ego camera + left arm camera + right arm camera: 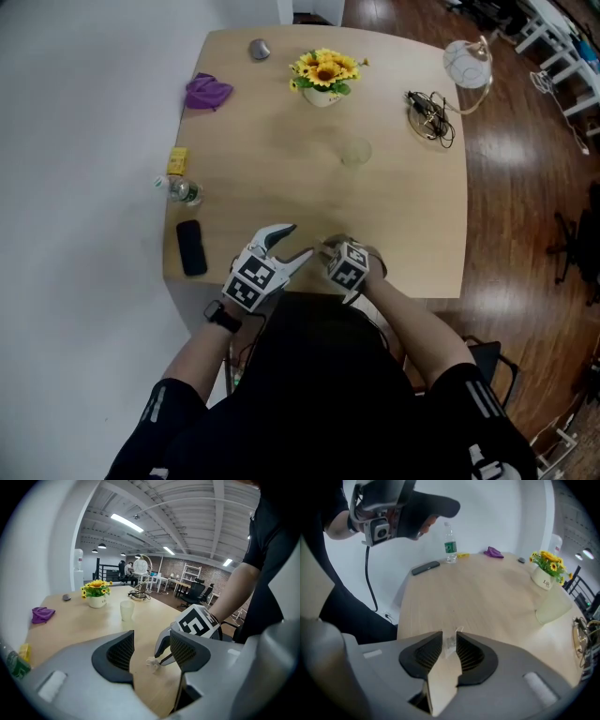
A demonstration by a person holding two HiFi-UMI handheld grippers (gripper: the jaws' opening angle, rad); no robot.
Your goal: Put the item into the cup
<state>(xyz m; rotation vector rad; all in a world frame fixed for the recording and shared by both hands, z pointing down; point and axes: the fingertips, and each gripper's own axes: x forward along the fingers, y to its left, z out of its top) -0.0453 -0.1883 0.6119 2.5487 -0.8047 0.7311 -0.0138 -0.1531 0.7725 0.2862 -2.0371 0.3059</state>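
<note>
The right gripper [450, 641] pinches a small whitish crumpled item [152, 662] at the light wooden table's [281, 178] near edge, the left gripper [152, 641] gapes empty; release only directly above the translucent plastic cup [356, 151].

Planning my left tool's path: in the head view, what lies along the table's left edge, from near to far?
Black phone → water bottle → yellow item → purple cloth.

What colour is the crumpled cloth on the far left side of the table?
The cloth is purple; it shows best in the head view.
</note>
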